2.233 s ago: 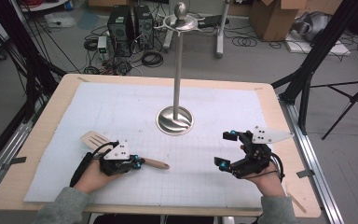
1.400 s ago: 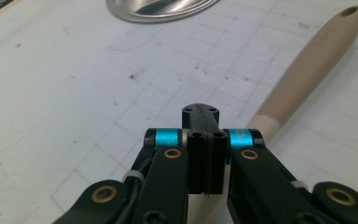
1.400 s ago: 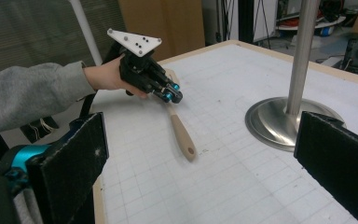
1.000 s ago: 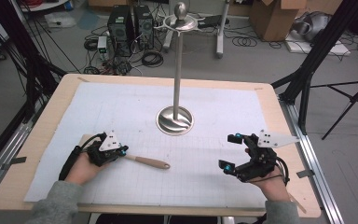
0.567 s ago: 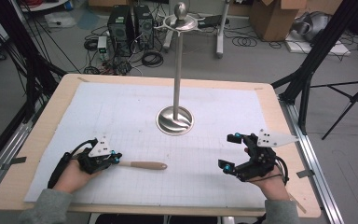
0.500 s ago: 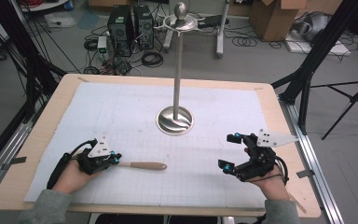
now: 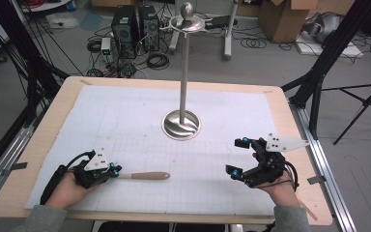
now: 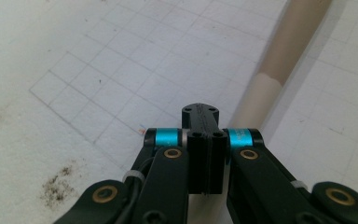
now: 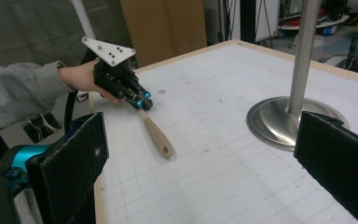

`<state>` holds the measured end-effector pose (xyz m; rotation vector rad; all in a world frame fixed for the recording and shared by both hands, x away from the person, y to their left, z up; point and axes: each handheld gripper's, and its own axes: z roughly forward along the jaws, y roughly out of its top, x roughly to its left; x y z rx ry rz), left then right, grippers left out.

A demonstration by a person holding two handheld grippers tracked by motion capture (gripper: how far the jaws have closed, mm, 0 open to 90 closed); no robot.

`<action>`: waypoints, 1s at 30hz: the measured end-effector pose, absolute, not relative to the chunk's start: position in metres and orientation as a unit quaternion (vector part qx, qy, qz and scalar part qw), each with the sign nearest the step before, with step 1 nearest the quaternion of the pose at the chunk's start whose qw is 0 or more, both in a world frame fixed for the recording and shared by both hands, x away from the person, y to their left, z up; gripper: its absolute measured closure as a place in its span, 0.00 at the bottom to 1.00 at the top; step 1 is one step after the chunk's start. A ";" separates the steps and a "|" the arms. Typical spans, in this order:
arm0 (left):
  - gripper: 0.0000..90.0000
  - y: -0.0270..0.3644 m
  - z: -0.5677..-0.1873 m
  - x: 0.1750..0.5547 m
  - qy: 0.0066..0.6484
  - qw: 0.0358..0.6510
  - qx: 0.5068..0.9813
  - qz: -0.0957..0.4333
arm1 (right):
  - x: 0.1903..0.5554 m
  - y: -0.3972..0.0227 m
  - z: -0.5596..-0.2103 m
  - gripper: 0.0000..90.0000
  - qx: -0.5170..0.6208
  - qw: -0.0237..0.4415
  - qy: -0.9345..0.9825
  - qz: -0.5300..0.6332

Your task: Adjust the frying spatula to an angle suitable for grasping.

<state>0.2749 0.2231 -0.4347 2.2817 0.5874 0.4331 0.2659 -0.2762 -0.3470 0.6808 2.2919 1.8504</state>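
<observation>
A wooden utensil lies on the white gridded mat, its handle (image 7: 142, 176) (image 9: 157, 135) pointing right; its head is hidden under the person's left hand. My left gripper (image 7: 113, 170) (image 8: 200, 122) sits low at the handle's left end with its jaws shut together. In the left gripper view the handle (image 8: 279, 60) runs past the right side of the jaws, not between them. Across the mat, the left gripper (image 9: 142, 101) also appears in the right gripper view. My right gripper (image 7: 237, 156) (image 9: 205, 177) stands open near the right front, with nothing between its pads.
A metal stand rises from a round base (image 7: 181, 124) (image 9: 279, 119) at the mat's middle, with a ringed top and ball (image 7: 187, 14). The mat (image 7: 140, 125) covers a wooden table (image 7: 67, 92). Cables, computer towers and boxes lie on the floor behind.
My left gripper has slid left and toward the near edge along the utensil, and the handle has swung to lie level. The utensil's forked head is now hidden. The right gripper stayed put.
</observation>
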 end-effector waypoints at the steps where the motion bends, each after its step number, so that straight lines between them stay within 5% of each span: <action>1: 1.00 0.224 -0.433 0.276 0.226 0.376 0.883 0.167 | 0.266 -0.276 -0.347 0.02 0.223 0.060 0.755 0.614; 11: 1.00 0.200 -0.408 0.265 0.169 0.451 0.866 0.135 | 0.265 -0.276 -0.347 0.02 0.224 0.063 0.757 0.611; 30: 0.99 0.122 -0.431 0.265 0.109 0.402 0.906 0.075 | 0.261 -0.279 -0.347 0.02 0.229 0.063 0.757 0.609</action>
